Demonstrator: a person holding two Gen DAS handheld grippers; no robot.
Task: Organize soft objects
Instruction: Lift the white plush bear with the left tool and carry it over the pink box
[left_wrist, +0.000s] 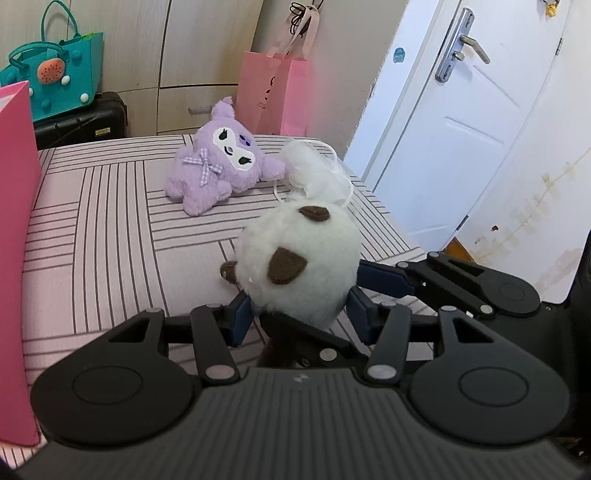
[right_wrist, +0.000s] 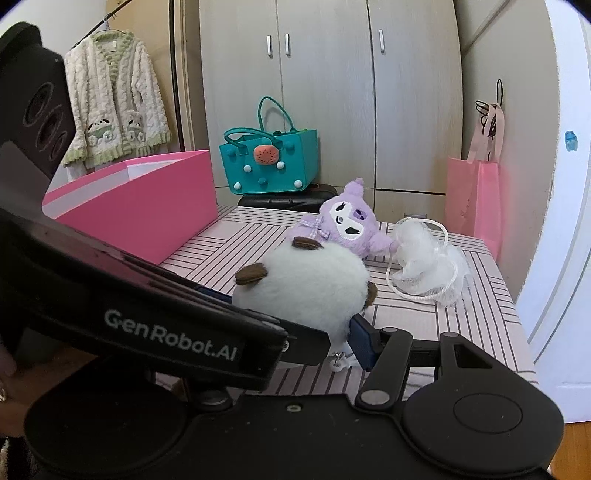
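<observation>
Squeezed the white plush toy (left_wrist: 299, 266) with the left gripper (left_wrist: 300, 315), one blue pad (left_wrist: 240, 319) pushed into each side of its fluffy round body. Kept the toy near the front of the striped pink table (left_wrist: 110, 221). Could not tell if the toy touched the cloth. Saw two brown ears on top of the toy and one brown bit poking out at its side.

Came in from the right with the right gripper (right_wrist: 299, 334), low by the same toy. Put one blue finger right against the toy's fur. Could not see the other finger, hidden behind the left gripper. Could not tell if that gripper was closed or open.

Saw the purple plush toy (left_wrist: 218, 162) lying farther back on the table, face up, with a checked bow at its neck. Saw the white bath puff (right_wrist: 424, 266) just beside it, touching its arm, with a white cord looped around.

Saw the pink box (right_wrist: 147, 206) on the left side of the table, open at the top. Behind the table, spotted a teal bag (right_wrist: 269, 162) on a black case (left_wrist: 81, 125), a pink paper bag (right_wrist: 472, 199) by the cupboard, and a fluffy cardigan (right_wrist: 114, 103) hanging up. Noticed a white door (left_wrist: 461, 129) on the right.
</observation>
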